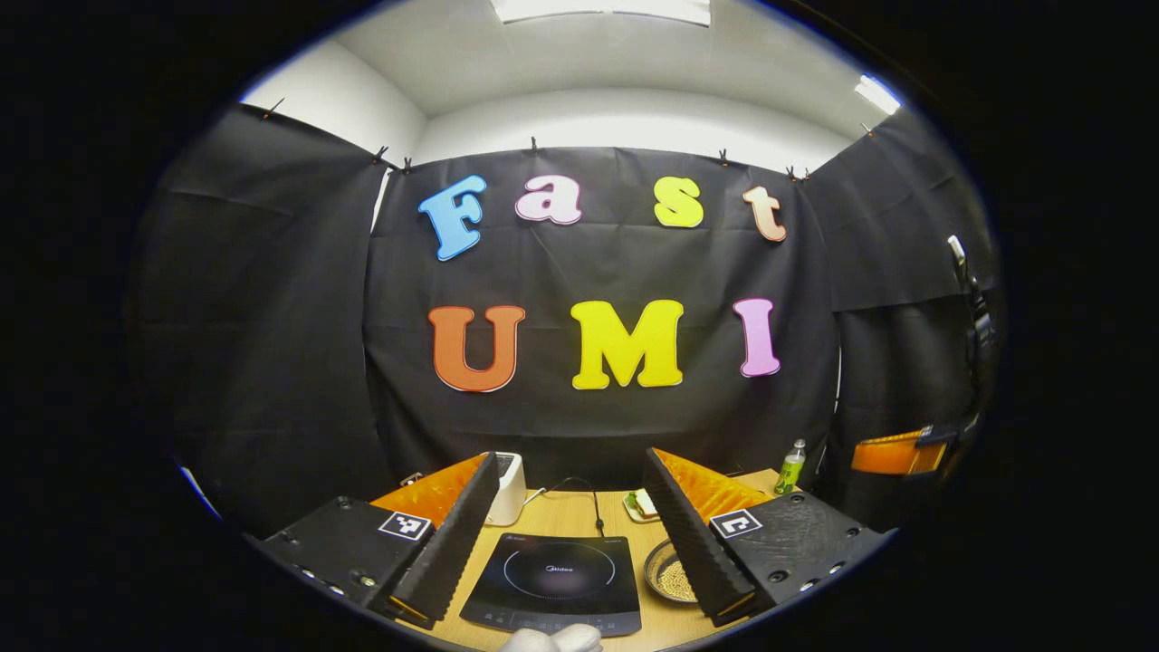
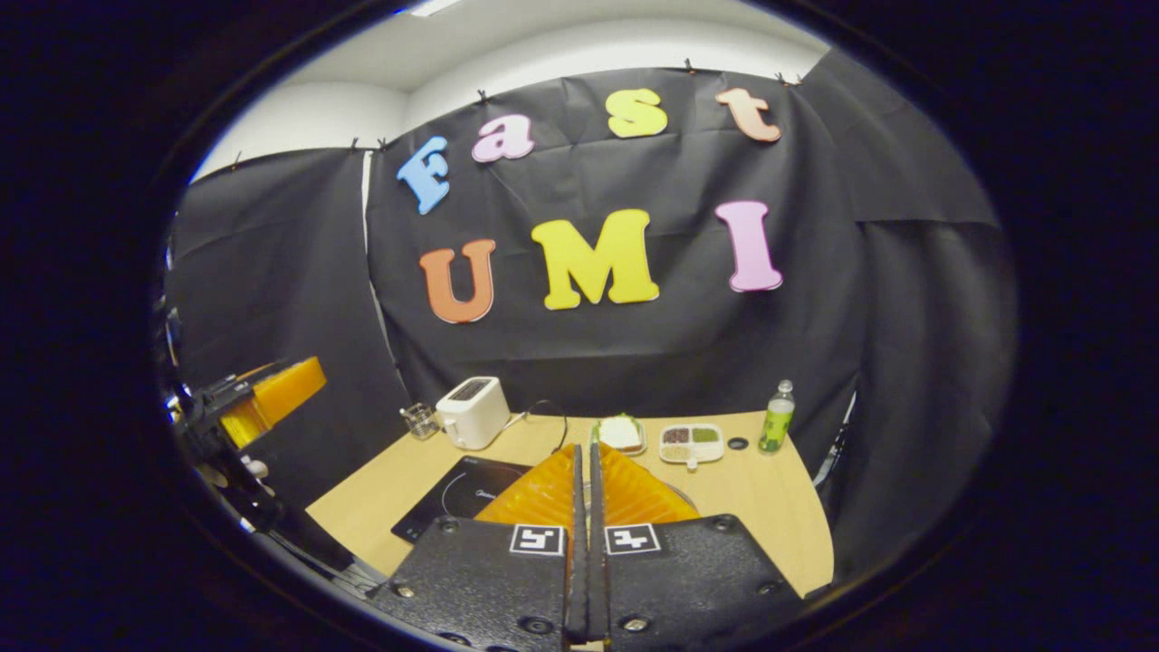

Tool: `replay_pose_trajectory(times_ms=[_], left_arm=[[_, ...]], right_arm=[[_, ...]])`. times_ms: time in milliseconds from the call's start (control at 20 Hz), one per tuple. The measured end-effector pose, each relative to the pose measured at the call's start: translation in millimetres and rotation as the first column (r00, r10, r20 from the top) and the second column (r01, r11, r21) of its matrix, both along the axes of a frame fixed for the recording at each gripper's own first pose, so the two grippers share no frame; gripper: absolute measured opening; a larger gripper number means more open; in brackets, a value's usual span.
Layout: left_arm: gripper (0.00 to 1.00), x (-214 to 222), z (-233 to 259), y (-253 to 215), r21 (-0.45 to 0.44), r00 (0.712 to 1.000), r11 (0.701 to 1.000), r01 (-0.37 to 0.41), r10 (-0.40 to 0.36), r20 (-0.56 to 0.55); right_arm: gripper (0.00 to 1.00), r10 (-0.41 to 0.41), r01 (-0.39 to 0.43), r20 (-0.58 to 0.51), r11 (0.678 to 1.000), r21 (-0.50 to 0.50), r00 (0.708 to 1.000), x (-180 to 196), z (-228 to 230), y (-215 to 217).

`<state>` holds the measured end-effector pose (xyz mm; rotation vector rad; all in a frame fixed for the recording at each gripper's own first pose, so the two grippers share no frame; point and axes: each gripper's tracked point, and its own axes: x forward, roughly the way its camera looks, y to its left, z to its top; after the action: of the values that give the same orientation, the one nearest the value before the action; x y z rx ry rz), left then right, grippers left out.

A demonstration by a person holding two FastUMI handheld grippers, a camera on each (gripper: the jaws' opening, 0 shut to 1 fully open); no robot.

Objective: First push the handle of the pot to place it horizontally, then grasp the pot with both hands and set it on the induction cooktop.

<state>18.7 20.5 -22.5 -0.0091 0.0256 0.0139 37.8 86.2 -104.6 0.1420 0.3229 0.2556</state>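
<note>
Pale wood bench (image 2: pixel 770 516) carries one of each item; we count seven.

- One black flat glass induction cooktop (image 1: pixel 552 580), near the bench's front-left edge in the right gripper view.
- One round grey metal pot (image 1: pixel 668 577) with pale grains inside, just beside the cooktop's right edge and resting on the bench. It is partly hidden behind a finger, and we cannot make out its handle.
- One white boxy toaster (image 2: pixel 471 412) at the back left, with one small clear glass cup (image 2: pixel 418 419) just beside it.
- One small plate with a sandwich (image 2: pixel 620 433), one white divided tray of grains (image 2: pixel 691 444) and one green plastic bottle (image 2: pixel 777 417) in a row along the back.

Left gripper (image 1: pixel 572 455): fingers spread wide with nothing between them, framing the cooktop from above.

Right gripper (image 2: pixel 586 450): fingers pressed together with no gap and nothing in them, pointing toward the sandwich plate.

Open room: bare bench lies to the right of the right gripper's fingers, up to the right-hand edge. The cooktop's surface is bare.
</note>
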Motion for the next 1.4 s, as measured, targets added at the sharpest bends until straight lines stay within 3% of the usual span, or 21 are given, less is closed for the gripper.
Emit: replay_pose_trajectory(times_ms=[400,950,1050,1400], left_arm=[[0.96,-1,-14,12,-0.008,0.999,0.999,-0.033,0.032,-0.026],[0.96,-6,-27,24,0.010,0.995,0.997,-0.076,0.076,-0.061],[0.96,-6,-26,27,0.008,0.994,0.996,-0.086,0.086,-0.063],[0.96,-5,-31,38,0.010,0.991,0.994,-0.110,0.111,-0.078]], right_arm=[[0.04,0.114,-0.124,-0.198,0.991,-0.042,0.974,5,-120,60],[0.04,0.155,-0.226,-0.455,0.968,-0.106,0.877,-18,-280,103],[0.00,0.141,-0.223,-0.485,0.968,-0.117,0.863,-19,-299,101],[0.04,0.119,-0.192,-0.529,0.978,-0.085,0.840,-17,-317,91]])
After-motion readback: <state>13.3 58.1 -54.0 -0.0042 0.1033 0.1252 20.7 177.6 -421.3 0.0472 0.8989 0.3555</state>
